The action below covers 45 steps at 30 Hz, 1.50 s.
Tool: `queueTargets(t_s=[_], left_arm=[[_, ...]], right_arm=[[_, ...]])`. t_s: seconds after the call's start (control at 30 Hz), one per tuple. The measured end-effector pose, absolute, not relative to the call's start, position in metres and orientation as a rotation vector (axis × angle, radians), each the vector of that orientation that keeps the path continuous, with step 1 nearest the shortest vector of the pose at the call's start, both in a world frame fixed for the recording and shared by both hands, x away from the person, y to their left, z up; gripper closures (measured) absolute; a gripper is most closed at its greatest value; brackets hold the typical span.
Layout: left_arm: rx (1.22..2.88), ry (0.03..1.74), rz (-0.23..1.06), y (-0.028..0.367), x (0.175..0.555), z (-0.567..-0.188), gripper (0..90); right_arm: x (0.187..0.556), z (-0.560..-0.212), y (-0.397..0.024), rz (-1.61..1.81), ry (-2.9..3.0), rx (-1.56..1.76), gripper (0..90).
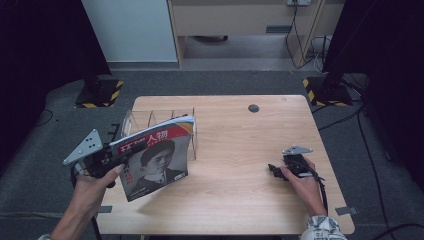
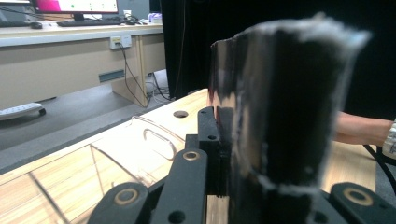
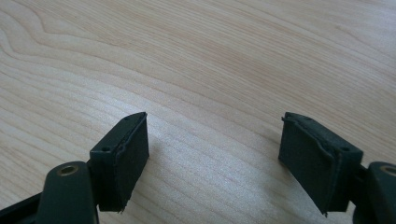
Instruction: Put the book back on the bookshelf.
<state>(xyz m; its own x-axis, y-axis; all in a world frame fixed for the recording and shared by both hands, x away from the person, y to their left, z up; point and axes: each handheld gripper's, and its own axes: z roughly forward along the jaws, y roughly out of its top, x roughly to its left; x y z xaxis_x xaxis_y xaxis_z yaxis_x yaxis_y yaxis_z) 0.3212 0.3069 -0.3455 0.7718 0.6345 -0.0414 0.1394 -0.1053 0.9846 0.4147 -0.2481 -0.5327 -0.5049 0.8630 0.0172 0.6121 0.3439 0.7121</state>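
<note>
A magazine [image 1: 155, 160] with a red title band and a portrait on its cover hangs tilted over the table's left side. My left gripper [image 1: 119, 157] is shut on its left edge. In the left gripper view the magazine [image 2: 280, 116] stands as a dark, blurred sheaf between the jaws. A clear acrylic file rack [image 1: 150, 118] stands just behind the magazine and shows as the rack [image 2: 93, 163] below the jaws. My right gripper [image 1: 274, 169] rests low at the table's right side. In its own view the right gripper [image 3: 215, 126] is open over bare wood.
The wooden table [image 1: 240, 135] has a round cable hole [image 1: 253, 108] near its far edge. Two dark stands with yellow-black striped bases, the left stand base [image 1: 97, 92] and the right stand base [image 1: 325, 91], flank the far corners. Cables lie on the floor to the right.
</note>
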Motion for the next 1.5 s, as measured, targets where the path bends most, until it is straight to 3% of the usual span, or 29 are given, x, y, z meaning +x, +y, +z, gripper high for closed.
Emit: queueTargets(t_s=[1.5], left_arm=[[1.570,0.732,0.545,0.367,0.299,-0.349,86.3]], right_arm=[[0.413,-0.538,-0.246,0.955,2.221,1.305,11.4]])
